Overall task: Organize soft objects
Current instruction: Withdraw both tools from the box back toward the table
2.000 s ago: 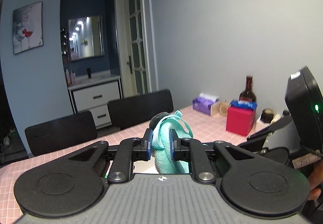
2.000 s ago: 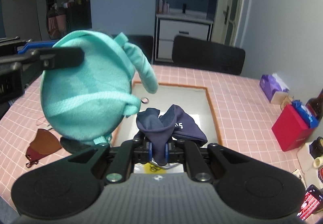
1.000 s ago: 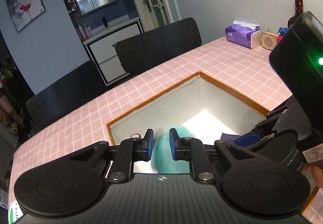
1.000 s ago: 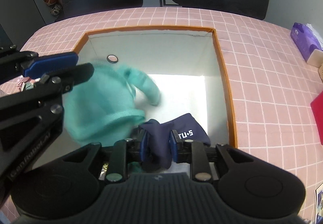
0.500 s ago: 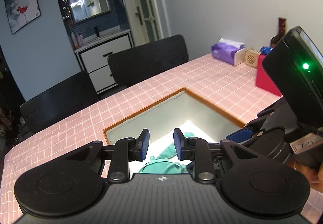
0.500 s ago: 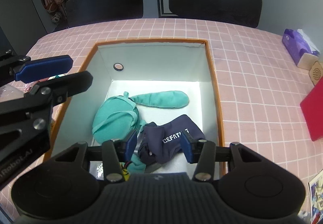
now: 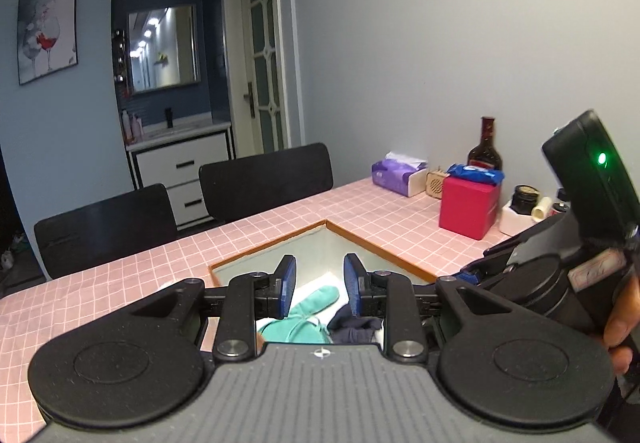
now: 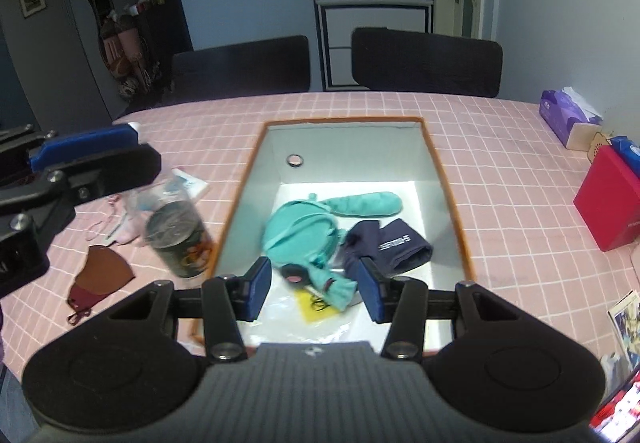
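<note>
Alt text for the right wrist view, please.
The open right gripper hovers above a white bin sunk in a pink checked table, where a teal cloth and a navy cloth lie loose. A can stands left of the bin.

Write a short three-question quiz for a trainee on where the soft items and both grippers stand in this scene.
1. True or false: the teal knitted hat lies inside the white box with the orange rim.
2. Which soft item lies outside the box on the pink checked tablecloth? A) the navy fabric piece with white lettering B) the brown and maroon face mask C) the teal knitted hat
3. Fill in: the fingers of the left gripper and the right gripper hold ____.

Key: 1 true; 2 B; 3 nothing, both are open above the box.
</note>
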`<act>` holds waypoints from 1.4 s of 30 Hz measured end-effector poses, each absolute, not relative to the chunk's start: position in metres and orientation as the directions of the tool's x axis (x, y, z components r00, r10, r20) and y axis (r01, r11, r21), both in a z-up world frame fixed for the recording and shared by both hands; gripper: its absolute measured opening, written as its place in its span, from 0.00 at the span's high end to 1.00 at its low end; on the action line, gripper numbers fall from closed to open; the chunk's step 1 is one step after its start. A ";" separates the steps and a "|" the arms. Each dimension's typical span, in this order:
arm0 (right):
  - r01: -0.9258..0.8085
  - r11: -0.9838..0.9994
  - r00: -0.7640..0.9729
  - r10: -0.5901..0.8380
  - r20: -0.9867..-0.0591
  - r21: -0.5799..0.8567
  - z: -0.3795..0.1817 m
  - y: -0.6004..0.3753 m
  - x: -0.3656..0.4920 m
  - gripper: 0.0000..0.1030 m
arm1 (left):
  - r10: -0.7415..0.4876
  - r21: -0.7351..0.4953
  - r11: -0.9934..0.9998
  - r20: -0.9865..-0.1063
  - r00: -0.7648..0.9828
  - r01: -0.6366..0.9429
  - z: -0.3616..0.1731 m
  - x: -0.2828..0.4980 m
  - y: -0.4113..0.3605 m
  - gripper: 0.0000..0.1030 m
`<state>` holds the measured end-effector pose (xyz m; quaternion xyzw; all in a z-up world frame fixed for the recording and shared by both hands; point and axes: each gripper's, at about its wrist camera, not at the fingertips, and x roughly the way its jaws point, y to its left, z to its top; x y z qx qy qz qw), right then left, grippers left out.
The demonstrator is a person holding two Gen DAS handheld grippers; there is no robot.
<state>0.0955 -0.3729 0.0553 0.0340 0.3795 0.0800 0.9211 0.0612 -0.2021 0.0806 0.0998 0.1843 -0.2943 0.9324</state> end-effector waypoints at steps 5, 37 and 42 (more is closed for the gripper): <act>-0.147 0.978 0.739 0.210 -0.641 0.151 0.057 -0.346 0.054 0.54 | -0.514 0.053 0.821 -0.367 0.776 0.569 0.070 0.031 -0.159 0.70; -0.355 0.923 0.622 0.349 -0.701 0.145 -0.088 -0.124 0.127 0.54 | -0.292 -0.035 0.940 -0.594 0.750 0.338 -0.074 0.102 0.069 0.24; -0.358 0.921 0.577 0.348 -0.739 0.155 -0.100 -0.107 0.162 0.55 | -0.304 0.019 0.912 -0.636 0.709 0.409 -0.085 0.143 0.070 0.23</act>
